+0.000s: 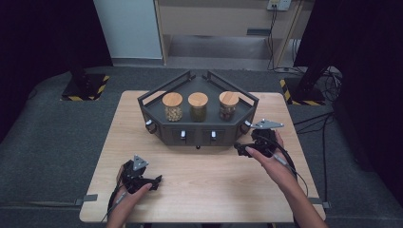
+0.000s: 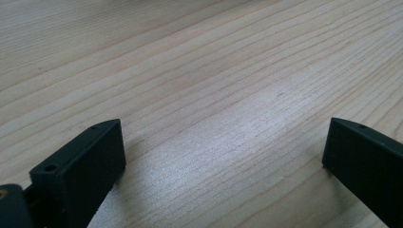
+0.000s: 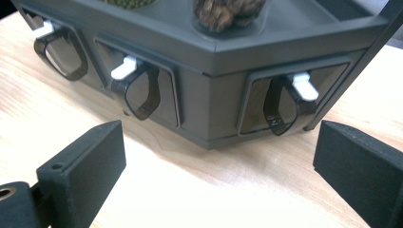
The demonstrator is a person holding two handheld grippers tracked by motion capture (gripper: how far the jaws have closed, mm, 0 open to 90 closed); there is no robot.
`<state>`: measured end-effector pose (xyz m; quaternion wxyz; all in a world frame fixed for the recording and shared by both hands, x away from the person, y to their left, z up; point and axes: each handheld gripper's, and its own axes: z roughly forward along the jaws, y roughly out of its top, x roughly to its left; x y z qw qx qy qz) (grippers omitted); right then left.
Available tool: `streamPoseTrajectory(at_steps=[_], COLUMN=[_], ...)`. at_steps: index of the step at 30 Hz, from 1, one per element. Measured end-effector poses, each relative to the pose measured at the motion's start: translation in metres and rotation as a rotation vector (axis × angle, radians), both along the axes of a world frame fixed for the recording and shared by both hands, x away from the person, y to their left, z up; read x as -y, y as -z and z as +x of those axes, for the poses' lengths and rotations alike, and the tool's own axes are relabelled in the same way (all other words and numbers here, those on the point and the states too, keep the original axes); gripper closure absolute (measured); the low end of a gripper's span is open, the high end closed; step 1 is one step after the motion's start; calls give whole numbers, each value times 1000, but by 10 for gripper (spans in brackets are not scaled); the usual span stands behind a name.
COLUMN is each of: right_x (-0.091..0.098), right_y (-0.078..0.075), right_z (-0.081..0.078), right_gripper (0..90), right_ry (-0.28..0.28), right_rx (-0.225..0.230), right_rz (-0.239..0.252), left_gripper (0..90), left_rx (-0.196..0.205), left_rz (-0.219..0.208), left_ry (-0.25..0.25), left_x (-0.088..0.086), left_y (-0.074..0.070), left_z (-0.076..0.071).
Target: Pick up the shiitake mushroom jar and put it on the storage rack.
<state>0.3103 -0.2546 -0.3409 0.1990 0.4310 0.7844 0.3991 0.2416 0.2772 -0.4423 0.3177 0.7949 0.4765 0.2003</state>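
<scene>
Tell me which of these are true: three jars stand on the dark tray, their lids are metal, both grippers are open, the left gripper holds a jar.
Three jars stand on the dark tray: true.
The lids are metal: false; the lids look wooden.
Both grippers are open: true; the left gripper and the right gripper show jaws apart with nothing between.
The left gripper holds a jar: false; it rests over the bare table.

high: overhead, forward-down | gripper views: low, close (both share table (image 1: 199, 180))
</scene>
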Motion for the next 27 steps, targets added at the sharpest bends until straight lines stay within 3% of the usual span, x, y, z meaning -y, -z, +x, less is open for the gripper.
streamPoseTrajectory(at_steps=[27], right_x=[11], right_y=[28], right_z=[-25], right_gripper=[34], right_ry=[8], right_rx=[-9], right_rz=[-14], left_gripper=[0], left_rx=[0], left_rz=[0], left_ry=[-2], left_x=[0], left_y=[0], left_z=[0])
